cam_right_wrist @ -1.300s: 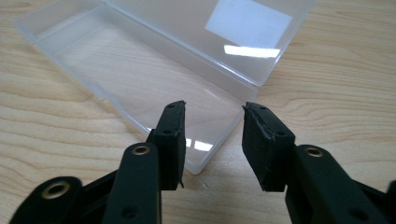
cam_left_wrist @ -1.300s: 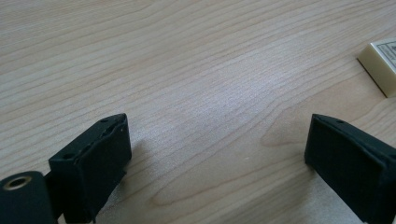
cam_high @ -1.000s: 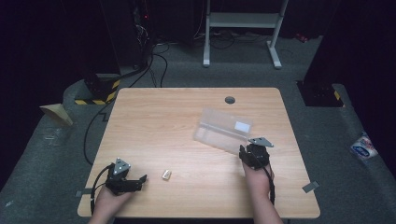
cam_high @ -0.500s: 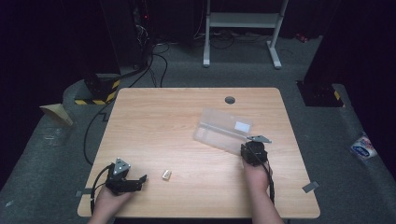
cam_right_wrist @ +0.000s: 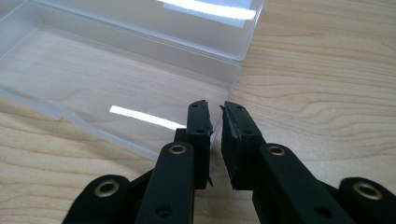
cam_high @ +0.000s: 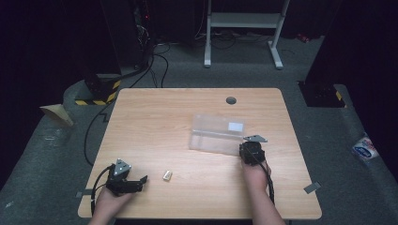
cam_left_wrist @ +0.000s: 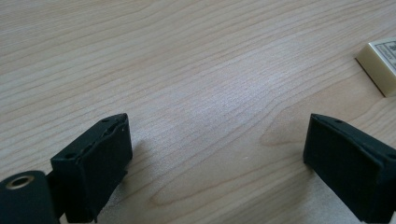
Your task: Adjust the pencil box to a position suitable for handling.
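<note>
On the left, my left tongs [cam_high: 141,180] rest low on the bench [cam_high: 155,126], jaws spread wide with nothing between them. The small cream block [cam_high: 166,175] lies just to their right, apart from them and nearest this hand; in the left gripper view the block [cam_left_wrist: 380,65] sits beyond the right-hand jaw, off to the side rather than in the gap.

Further right, the clear plastic box [cam_high: 217,133] lies open with its long axis running across the bench, well apart from the block. My right tongs [cam_right_wrist: 215,109] have just been closing and now pinch the box's near right corner wall. I judge the coming move hinges on that: the block must travel rightward to the box, and the left hand is the closer one.
</note>
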A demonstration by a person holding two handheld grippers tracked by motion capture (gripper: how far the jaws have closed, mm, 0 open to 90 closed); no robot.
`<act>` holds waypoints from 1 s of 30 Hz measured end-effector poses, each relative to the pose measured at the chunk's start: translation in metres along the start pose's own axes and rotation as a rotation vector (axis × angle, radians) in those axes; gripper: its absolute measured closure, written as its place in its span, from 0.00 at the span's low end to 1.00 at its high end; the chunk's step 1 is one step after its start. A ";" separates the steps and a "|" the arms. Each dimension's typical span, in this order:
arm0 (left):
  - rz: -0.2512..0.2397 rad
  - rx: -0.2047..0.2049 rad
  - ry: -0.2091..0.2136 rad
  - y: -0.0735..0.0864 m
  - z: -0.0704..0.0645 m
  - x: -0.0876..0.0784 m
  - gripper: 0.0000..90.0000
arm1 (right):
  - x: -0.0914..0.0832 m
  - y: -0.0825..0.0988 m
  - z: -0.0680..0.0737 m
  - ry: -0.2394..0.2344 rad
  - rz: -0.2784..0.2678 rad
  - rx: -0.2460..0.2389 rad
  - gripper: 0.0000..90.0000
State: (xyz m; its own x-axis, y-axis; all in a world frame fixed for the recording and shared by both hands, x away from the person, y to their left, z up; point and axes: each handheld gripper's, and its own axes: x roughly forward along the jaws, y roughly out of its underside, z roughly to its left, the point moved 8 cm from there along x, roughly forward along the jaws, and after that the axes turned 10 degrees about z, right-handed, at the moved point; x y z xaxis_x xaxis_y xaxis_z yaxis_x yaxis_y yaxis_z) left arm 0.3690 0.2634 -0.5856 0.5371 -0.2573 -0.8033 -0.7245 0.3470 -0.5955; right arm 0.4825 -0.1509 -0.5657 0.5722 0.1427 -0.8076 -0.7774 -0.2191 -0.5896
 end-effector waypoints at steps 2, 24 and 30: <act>0.000 0.000 0.000 0.000 0.000 0.000 0.09 | 0.000 0.000 0.002 0.001 0.001 -0.006 0.90; 0.000 0.005 0.004 0.000 0.000 0.000 0.09 | -0.009 0.014 0.038 -0.031 -0.015 -0.105 0.91; 0.000 0.005 0.004 0.000 0.000 0.000 0.09 | -0.015 0.021 0.042 -0.035 -0.022 -0.106 0.91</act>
State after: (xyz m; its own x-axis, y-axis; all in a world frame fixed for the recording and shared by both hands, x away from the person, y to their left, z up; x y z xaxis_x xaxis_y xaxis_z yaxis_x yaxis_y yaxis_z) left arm 0.3691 0.2632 -0.5855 0.5359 -0.2606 -0.8031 -0.7222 0.3512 -0.5959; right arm 0.4467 -0.1173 -0.5662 0.5783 0.1821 -0.7953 -0.7314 -0.3161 -0.6042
